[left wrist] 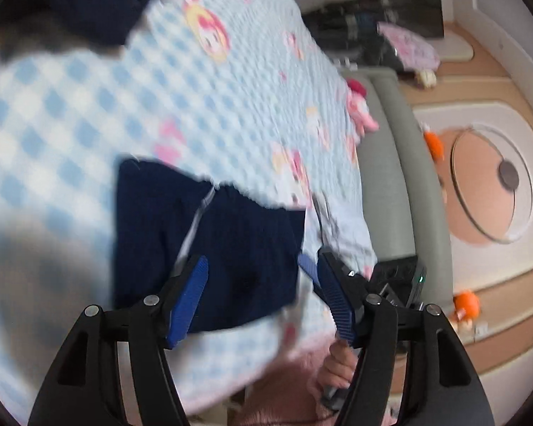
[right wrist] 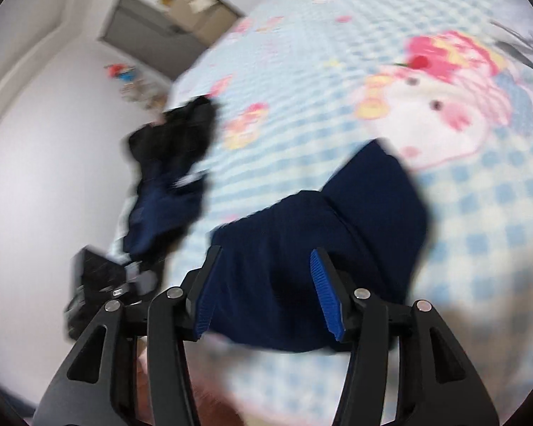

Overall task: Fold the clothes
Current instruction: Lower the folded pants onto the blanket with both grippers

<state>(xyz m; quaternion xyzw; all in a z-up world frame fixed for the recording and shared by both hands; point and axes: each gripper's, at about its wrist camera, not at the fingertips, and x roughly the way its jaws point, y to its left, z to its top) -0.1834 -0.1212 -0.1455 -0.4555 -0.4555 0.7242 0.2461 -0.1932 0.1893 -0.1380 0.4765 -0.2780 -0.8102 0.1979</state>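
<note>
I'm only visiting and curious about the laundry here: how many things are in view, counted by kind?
folded navy garment: 1
dark clothes heap: 1
grippers, jaws open, left gripper and right gripper: 2
checked bedsheet: 1
Total: 5

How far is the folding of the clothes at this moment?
Done, it seems: one navy garment lies as a compact, roughly folded block on the checked sheet. In hand: nothing; the left gripper and right gripper are open. Left: a crumpled dark pile at the bed edge.
</note>
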